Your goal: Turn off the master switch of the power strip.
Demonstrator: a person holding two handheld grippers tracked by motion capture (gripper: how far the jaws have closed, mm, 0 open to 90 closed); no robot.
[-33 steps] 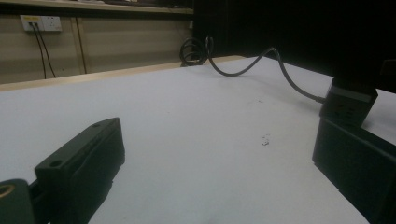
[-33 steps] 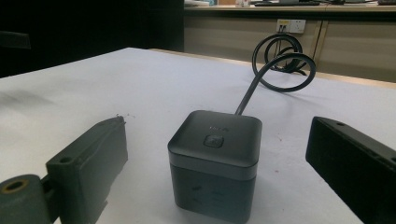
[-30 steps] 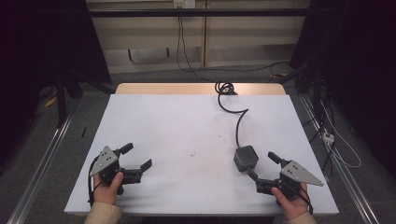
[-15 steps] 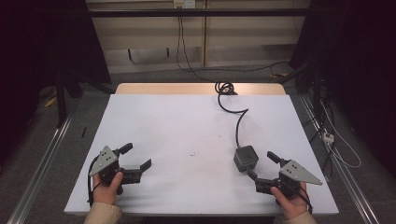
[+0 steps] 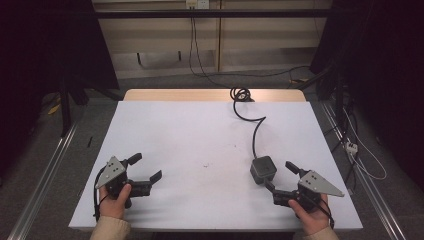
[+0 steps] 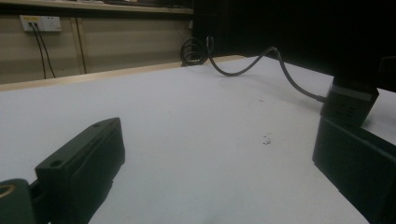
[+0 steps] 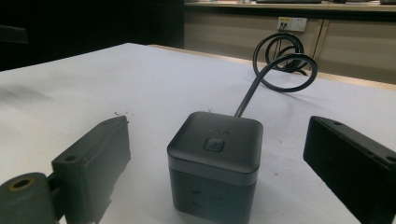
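Observation:
A dark grey cube-shaped power block (image 5: 263,169) (image 7: 215,163) with a button on top sits on the white table (image 5: 200,135), right of centre. Its black cable (image 5: 252,122) (image 7: 280,65) runs back to a coil at the far edge. My right gripper (image 5: 283,177) (image 7: 219,186) rests on the table just behind the cube, open, jaws spread either side of it without touching. My left gripper (image 5: 146,168) (image 6: 210,177) lies at the near left, open and holding nothing. The cube (image 6: 351,101) and the cable (image 6: 261,63) also appear far right in the left gripper view.
A wooden strip (image 5: 210,95) borders the table's far edge. Wall sockets (image 5: 196,4) with hanging leads are behind it. Loose cables (image 5: 360,150) lie on the floor to the right, and metal rails (image 5: 40,175) run along the left.

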